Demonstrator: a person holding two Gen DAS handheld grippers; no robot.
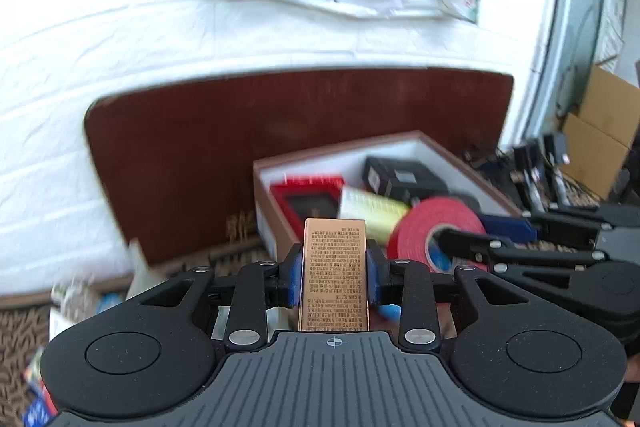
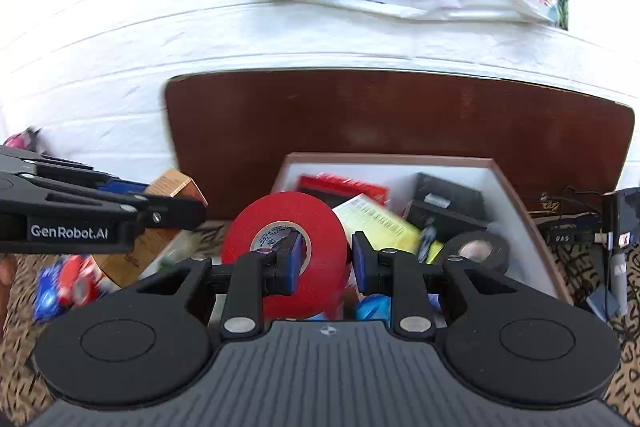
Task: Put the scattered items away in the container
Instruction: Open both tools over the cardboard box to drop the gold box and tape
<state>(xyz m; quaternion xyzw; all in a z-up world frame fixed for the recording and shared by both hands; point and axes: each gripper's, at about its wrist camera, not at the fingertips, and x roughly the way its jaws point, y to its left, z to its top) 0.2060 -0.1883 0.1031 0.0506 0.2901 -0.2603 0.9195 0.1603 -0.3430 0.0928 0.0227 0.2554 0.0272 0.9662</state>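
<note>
Carry-to-container step: left gripper (image 1: 334, 277) clamped on copper carton (image 1: 334, 275); right gripper (image 2: 326, 263) pinching red tape roll (image 2: 285, 255). Next: release both over open box (image 2: 524, 211).

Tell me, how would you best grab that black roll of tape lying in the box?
Probably through its hole. The black tape roll sits at the near right of the box, tilted so its open core faces up toward the camera. One finger could drop into the core and the other outside the band, coming from above, much as the right gripper holds the red tape roll.
</note>
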